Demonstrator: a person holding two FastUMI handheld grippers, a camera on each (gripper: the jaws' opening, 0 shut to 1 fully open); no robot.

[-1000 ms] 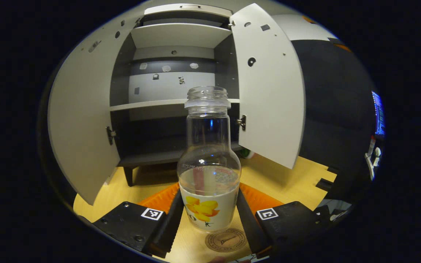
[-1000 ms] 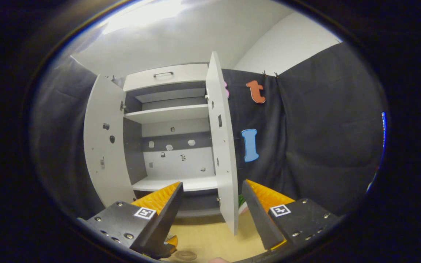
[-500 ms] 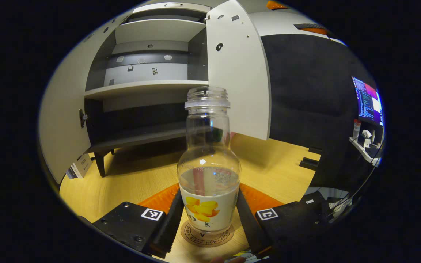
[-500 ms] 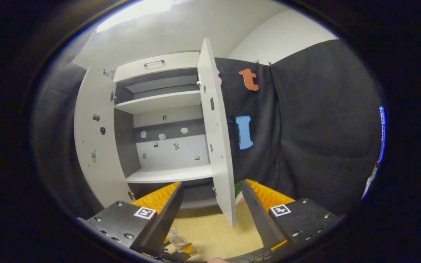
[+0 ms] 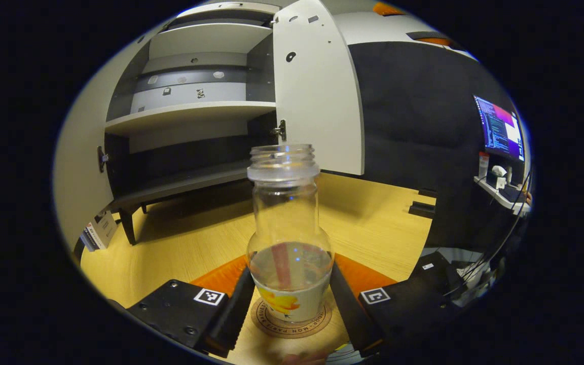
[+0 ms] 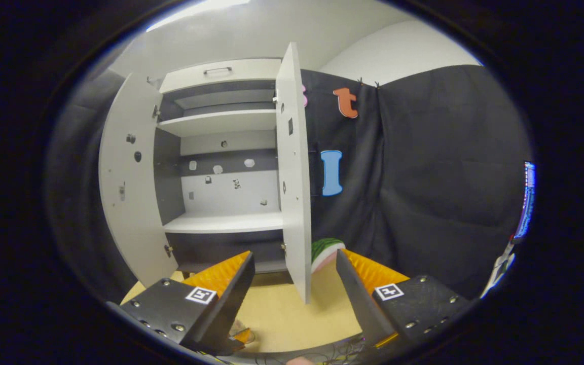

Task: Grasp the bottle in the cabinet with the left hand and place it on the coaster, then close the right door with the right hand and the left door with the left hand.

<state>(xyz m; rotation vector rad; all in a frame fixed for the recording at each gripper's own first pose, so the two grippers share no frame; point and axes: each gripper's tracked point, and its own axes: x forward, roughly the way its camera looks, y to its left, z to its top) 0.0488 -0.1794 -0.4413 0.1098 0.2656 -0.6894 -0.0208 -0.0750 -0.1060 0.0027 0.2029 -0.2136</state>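
Now that the bottle (image 5: pixel 289 253) has sunk onto the coaster (image 5: pixel 292 323), left gripper (image 5: pixel 292 304) still flanks it.

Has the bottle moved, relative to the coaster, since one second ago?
Yes. The bottle was short of the coaster and now stands on it, between the left tongs.

Around me: a light wooden tabletop (image 5: pixel 373 223), black cloth wall (image 6: pixel 439 172), white wall (image 6: pixel 398 56) above it, bright ceiling light (image 6: pixel 195 7), and a lit monitor (image 5: pixel 500 126) on a side shelf (image 5: pixel 500 195).
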